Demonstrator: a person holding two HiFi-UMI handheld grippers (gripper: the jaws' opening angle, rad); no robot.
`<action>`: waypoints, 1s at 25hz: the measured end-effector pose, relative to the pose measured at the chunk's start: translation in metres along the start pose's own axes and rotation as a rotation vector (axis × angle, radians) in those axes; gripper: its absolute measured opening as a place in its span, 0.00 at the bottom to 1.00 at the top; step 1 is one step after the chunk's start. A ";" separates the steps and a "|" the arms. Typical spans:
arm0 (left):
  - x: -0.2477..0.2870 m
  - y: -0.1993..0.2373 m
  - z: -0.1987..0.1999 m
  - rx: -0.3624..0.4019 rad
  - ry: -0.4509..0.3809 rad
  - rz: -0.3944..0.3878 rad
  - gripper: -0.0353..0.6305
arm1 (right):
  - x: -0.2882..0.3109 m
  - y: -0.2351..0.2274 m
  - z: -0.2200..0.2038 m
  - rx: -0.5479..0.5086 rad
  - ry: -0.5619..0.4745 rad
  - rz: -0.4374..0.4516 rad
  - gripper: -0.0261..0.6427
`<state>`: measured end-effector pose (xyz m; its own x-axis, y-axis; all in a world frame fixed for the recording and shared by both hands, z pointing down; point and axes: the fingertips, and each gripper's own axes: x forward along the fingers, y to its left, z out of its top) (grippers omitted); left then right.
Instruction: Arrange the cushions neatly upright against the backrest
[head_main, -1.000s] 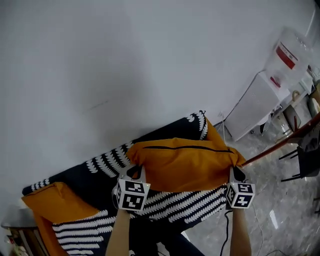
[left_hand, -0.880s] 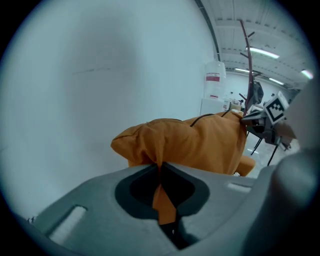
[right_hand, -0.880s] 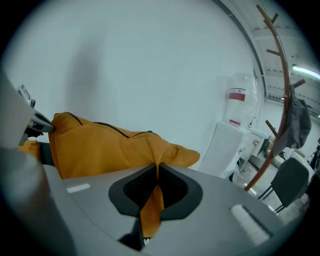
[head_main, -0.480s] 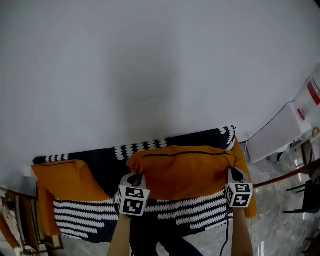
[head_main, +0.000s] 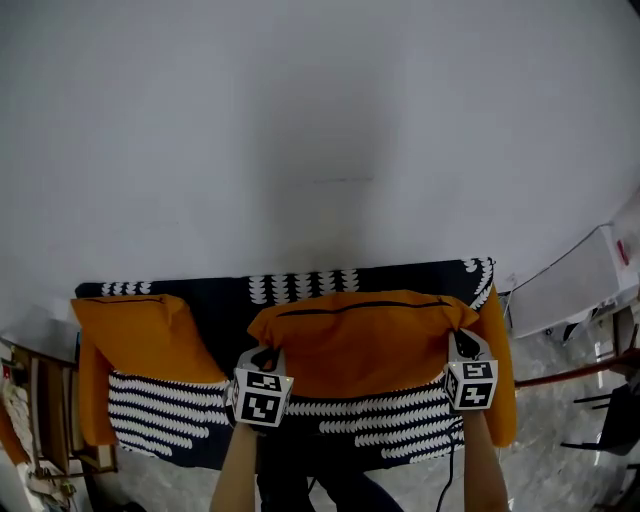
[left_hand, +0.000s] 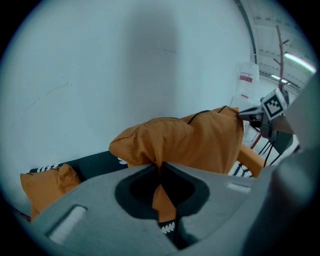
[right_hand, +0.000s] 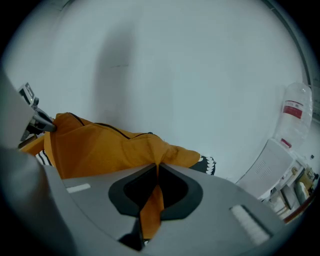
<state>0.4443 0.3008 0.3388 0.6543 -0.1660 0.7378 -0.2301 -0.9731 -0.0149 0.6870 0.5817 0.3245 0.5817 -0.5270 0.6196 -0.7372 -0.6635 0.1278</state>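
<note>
Orange fabric cushion with a dark zip along its top edge (head_main: 360, 335): upright, long side level, in front of the sofa's backrest, right of centre.
Left gripper (head_main: 264, 355): jaws pressed together on the cushion's left corner fabric.
Right gripper (head_main: 460, 345): jaws pinching the right corner likewise.
Second orange cushion (head_main: 140, 335): at the sofa's left end, apart from the first.
Sofa in dark cover with white leaf-pattern stripes (head_main: 300, 288).
Plain white wall (head_main: 320, 130) behind.
White cabinet (head_main: 580, 280) at right.

A sofa (head_main: 225, 315) in dark, white-patterned fabric is standing against the wall (head_main: 320, 130), an orange cushion (head_main: 145, 335) leaning at its left end.
</note>
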 end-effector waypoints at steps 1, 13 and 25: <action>0.004 0.001 -0.003 -0.002 0.003 -0.001 0.08 | 0.004 0.001 -0.002 -0.008 0.006 0.005 0.08; 0.053 0.011 -0.028 -0.007 0.088 -0.008 0.08 | 0.055 0.007 -0.016 -0.094 0.065 0.058 0.08; 0.099 0.029 -0.048 -0.035 0.177 0.026 0.08 | 0.103 0.016 -0.040 -0.116 0.134 0.103 0.08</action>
<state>0.4679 0.2641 0.4438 0.5119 -0.1570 0.8446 -0.2723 -0.9621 -0.0138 0.7212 0.5383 0.4209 0.4561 -0.5082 0.7306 -0.8294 -0.5402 0.1421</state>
